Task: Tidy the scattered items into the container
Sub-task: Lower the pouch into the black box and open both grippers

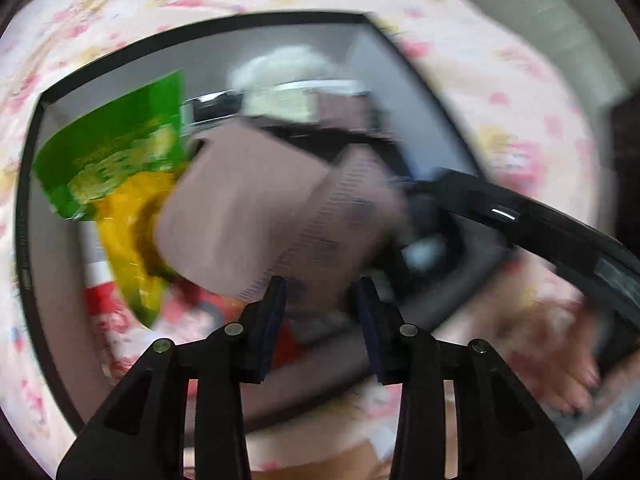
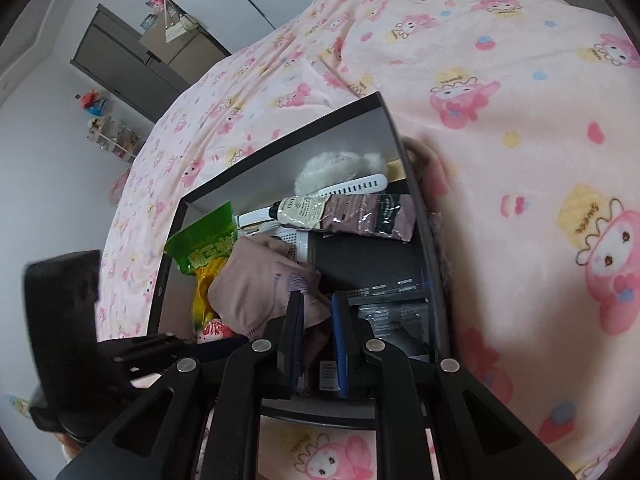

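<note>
A black-rimmed grey box (image 2: 280, 136) sits on a pink cartoon-print blanket. Inside lie a dusty-pink cloth (image 2: 256, 280), a green and yellow snack bag (image 2: 208, 244), a white fluffy item (image 2: 340, 166), a white comb (image 2: 352, 188), a cream tube (image 2: 304, 208) and a dark pouch (image 2: 372, 216). My right gripper (image 2: 316, 304) hangs over the box with its jaws a little apart around the cloth's edge. In the blurred left wrist view, my left gripper (image 1: 320, 286) is open just above the pink cloth (image 1: 256, 216), next to the snack bag (image 1: 120, 148) in the box (image 1: 36, 128).
The pink blanket (image 2: 500, 160) covers the bed all around the box. The left gripper's black body (image 2: 72, 344) shows at the left of the right wrist view. A person's hand (image 1: 560, 344) and the right gripper's black body (image 1: 560, 232) show at the right in the left wrist view. A wall, a cabinet and shelves stand far left.
</note>
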`<state>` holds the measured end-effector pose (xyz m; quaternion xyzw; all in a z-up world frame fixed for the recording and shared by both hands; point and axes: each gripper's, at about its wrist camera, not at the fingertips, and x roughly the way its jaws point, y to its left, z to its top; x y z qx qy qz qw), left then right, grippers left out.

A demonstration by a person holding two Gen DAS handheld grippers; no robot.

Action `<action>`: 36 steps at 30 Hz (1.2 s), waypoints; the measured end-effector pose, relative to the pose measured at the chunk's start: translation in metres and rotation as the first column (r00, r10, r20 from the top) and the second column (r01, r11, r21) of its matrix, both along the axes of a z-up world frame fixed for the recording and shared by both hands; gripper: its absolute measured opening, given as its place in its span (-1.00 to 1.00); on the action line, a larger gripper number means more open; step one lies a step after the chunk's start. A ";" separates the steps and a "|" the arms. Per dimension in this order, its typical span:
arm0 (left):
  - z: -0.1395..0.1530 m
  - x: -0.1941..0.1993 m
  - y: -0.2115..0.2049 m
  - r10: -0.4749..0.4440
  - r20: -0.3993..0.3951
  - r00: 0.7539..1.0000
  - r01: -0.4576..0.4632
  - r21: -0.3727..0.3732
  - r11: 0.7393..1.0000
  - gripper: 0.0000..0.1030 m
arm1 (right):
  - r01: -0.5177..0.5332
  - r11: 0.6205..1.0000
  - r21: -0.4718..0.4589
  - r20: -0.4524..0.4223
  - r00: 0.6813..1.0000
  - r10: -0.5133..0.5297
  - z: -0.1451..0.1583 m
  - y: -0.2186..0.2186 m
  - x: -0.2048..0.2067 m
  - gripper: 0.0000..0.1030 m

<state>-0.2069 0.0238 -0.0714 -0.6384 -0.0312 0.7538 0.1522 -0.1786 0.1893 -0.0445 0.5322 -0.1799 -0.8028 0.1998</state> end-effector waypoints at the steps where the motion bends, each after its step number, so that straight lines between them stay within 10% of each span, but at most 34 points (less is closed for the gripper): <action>1: -0.001 -0.006 -0.003 0.032 -0.004 0.999 -0.032 -0.019 0.999 -0.32 | -0.004 1.000 0.003 0.000 1.000 0.004 0.000 -0.002 0.000 -0.78; 5: 0.021 -0.011 -0.024 0.125 -0.076 0.989 -0.110 0.182 0.977 -0.27 | -0.001 1.000 0.020 0.001 1.000 0.001 -0.001 -0.002 0.004 -0.78; 11: 0.008 -0.042 -0.045 0.245 -0.086 0.966 -0.223 0.209 0.952 -0.27 | -0.042 0.999 0.017 -0.004 0.999 0.042 -0.003 -0.022 -0.007 -0.78; 16: -0.008 -0.043 -0.026 0.167 0.031 0.985 -0.170 0.153 0.974 -0.27 | -0.133 0.990 -0.048 0.078 0.988 0.136 -0.021 -0.044 -0.006 -0.78; 21: 0.012 -0.024 -0.037 0.161 -0.039 0.986 -0.143 0.290 0.946 -0.25 | -0.134 0.991 -0.006 0.123 0.983 0.133 -0.030 -0.044 -0.008 -0.78; 30: -0.013 -0.006 -0.014 0.050 0.004 0.999 -0.049 0.188 0.981 -0.25 | -0.046 0.996 0.071 0.054 0.998 0.042 -0.020 -0.026 -0.011 -0.78; 36: -0.020 -0.024 -0.013 0.139 0.023 0.990 -0.141 0.123 0.982 -0.25 | -0.040 0.987 0.159 0.019 0.999 0.037 -0.019 -0.028 -0.007 -0.77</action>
